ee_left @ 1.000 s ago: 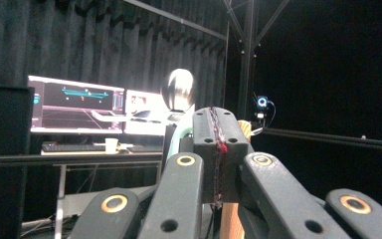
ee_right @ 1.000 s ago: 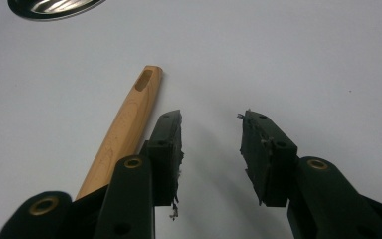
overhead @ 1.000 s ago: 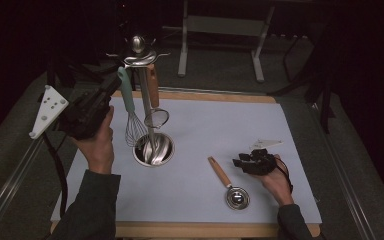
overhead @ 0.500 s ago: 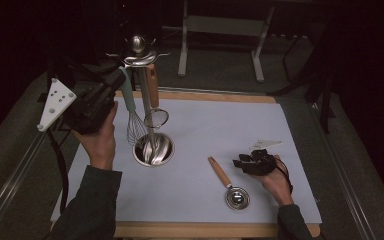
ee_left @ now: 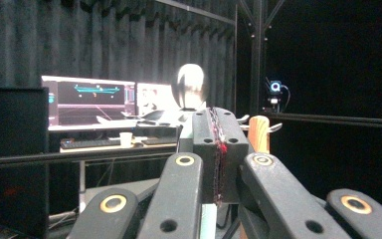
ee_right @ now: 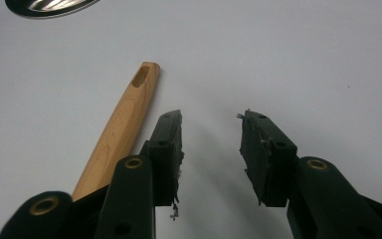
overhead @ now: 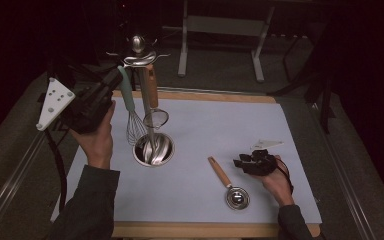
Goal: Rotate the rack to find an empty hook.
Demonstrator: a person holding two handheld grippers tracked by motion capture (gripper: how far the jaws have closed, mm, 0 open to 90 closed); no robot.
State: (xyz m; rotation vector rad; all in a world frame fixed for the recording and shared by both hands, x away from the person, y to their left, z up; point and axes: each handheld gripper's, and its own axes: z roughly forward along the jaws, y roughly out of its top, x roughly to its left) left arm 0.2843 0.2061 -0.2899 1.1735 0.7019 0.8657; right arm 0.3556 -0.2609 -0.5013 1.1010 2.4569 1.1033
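Black and bulky, the left gripper (overhead: pixel 87 105) sits at the left of the high view, raised in the person's left hand (overhead: pixel 97 137), with its grey three-cornered plate (overhead: pixel 53 101) tilted toward the frame's left edge. Its tip reaches the pale green handle of a whisk (overhead: pixel 130 107) that hangs from a metal rack (overhead: pixel 140 55) in the upper left of the frame. In the left gripper view the jaws are pressed together with no gap between them, and the rack's shiny round knob (ee_left: pixel 190 85) and a wooden handle (ee_left: pixel 258 133) rise just behind them; whether the jaws pinch the whisk handle cannot be told. Just right of the whisk, a small strainer (overhead: pixel 155 118) with a wooden handle hangs from the same rack, and the rack's round steel base (overhead: pixel 153 149) stands on a pale blue mat (overhead: pixel 215 125) that covers a wooden table (overhead: pixel 220 230).

Lower and right of centre in the high view, a metal scoop with a wooden handle (overhead: pixel 228 183) lies flat on the mat. Just right of it the right gripper (overhead: pixel 252 162) rests low on the mat in the person's right hand (overhead: pixel 275 180). In the right gripper view its jaws stand apart with bare mat between them, and the scoop's wooden handle (ee_right: pixel 117 129) lies just beside the left-hand jaw, outside the gap.
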